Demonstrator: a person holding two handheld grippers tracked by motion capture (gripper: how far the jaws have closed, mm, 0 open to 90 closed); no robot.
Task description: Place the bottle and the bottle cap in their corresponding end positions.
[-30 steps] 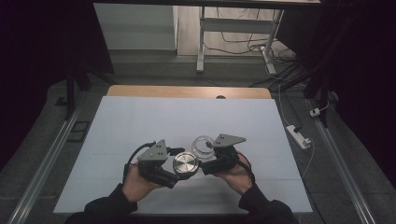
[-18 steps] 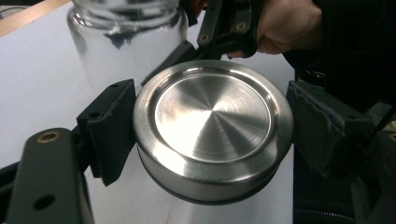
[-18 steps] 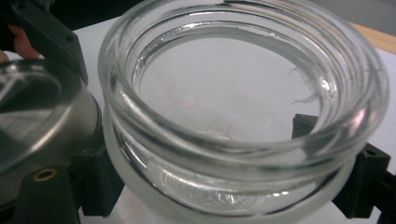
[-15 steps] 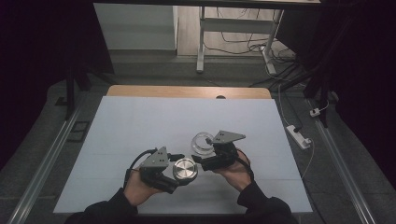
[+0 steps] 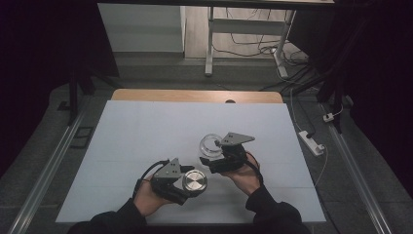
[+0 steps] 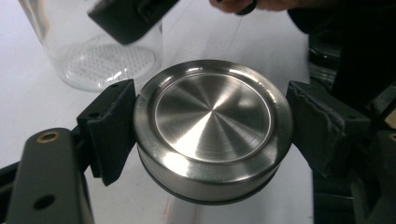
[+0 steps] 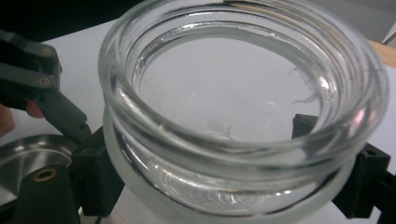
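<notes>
Left tool (image 5: 194, 181) pinches the steel lid (image 5: 195, 181) by its rim, one pad at 9 and one at 3 in the left gripper view (image 6: 213, 130). Lid sits at about 6 o'clock on the white surface (image 5: 122, 146), near the front edge, held just above it, I think; contact is hard to read. Flat face points up and a bit toward the camera, so its short axis is near vertical with a slight tilt; no real long axis, it's a round disc.

Right tool (image 5: 214, 158) grips the glass jar (image 5: 210, 145) around the neck, just under the threaded mouth, pads on opposite sides in the right gripper view (image 7: 243, 116). Jar is at 1 o'clock from the lid, close but apart. Mouth is open and points up, slightly tipped; long axis runs near upright, base toward the surface.

Step in hand looks like parting or joining lid and jar. To do it well: keep the lid level, line its centre over the jar mouth before any twist, hold the jar steady by the neck, don't squeeze the glass harder, avoid cross-threading.
</notes>
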